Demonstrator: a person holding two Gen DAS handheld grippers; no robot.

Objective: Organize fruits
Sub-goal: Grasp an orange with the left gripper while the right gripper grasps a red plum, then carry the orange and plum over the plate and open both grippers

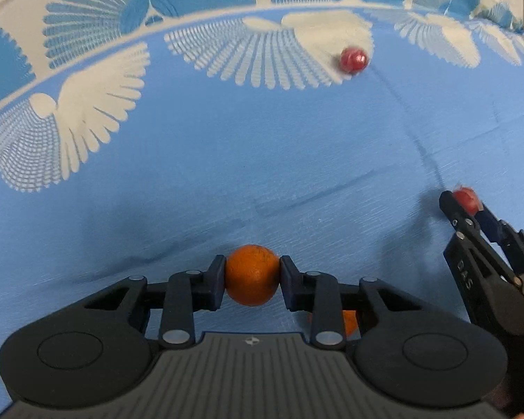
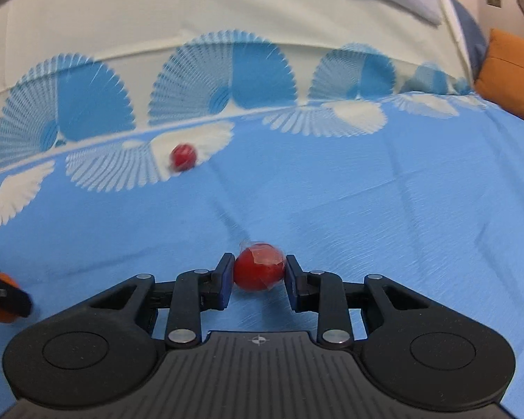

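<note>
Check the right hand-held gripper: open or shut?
Shut. The right hand-held gripper has both fingers pressed against a red fruit wrapped in clear film.

matt orange fruit [image 1: 251,276], creased cloth [image 1: 262,157]

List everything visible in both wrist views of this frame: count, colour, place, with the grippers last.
orange fruit: 1, orange, held between the left gripper's fingers above the cloth.
second orange fruit: 1, orange, mostly hidden under the left gripper, to its right.
wrapped red fruit: 1, red in clear film, held between the right gripper's fingers.
loose red fruit: 1, red, lying far out on the cloth's white fan pattern.
cloth: 1, blue with white fan print and a cream border, under everything.
cushion: 1, orange, at the right view's far right edge.
left gripper: 1, black, shut on the orange fruit.
right gripper: 1, black, shut on the wrapped red fruit.
</note>
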